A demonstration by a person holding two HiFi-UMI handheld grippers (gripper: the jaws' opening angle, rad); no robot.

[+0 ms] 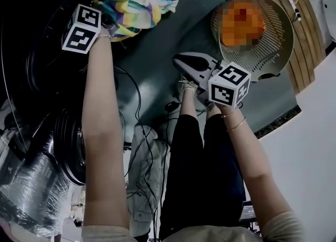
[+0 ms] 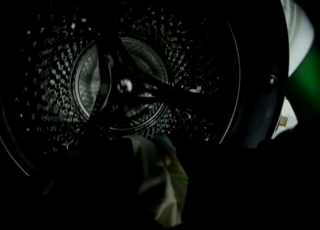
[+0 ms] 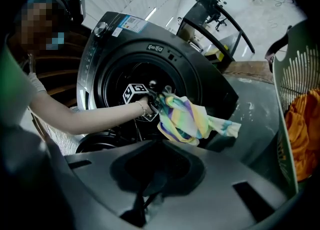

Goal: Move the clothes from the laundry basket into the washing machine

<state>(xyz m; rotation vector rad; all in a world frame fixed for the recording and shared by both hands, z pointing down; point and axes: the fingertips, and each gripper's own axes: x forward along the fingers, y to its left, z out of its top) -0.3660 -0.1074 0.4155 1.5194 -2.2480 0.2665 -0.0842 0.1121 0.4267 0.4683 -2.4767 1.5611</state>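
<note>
My left gripper (image 1: pixel 107 23) is at the mouth of the black front-loading washing machine (image 3: pixel 165 49), facing its steel drum (image 2: pixel 125 84). A rainbow-striped cloth (image 1: pixel 136 12) hangs from it and trails right, outside the door opening. In the left gripper view the cloth (image 2: pixel 160 184) lies in the gap between the two dark jaws, which stand apart. My right gripper (image 1: pixel 191 65) hangs shut and empty over the grey floor, between the washer and the laundry basket (image 1: pixel 278 52). Orange clothes (image 3: pixel 302 129) lie in the basket.
The washer's round door (image 1: pixel 71 141) hangs open at the lower left. Black cables (image 1: pixel 142 130) run over the floor by the person's legs. Wooden boards (image 1: pixel 302 36) lie beyond the basket, and a plastic-wrapped object (image 1: pixel 26 193) stands at the bottom left.
</note>
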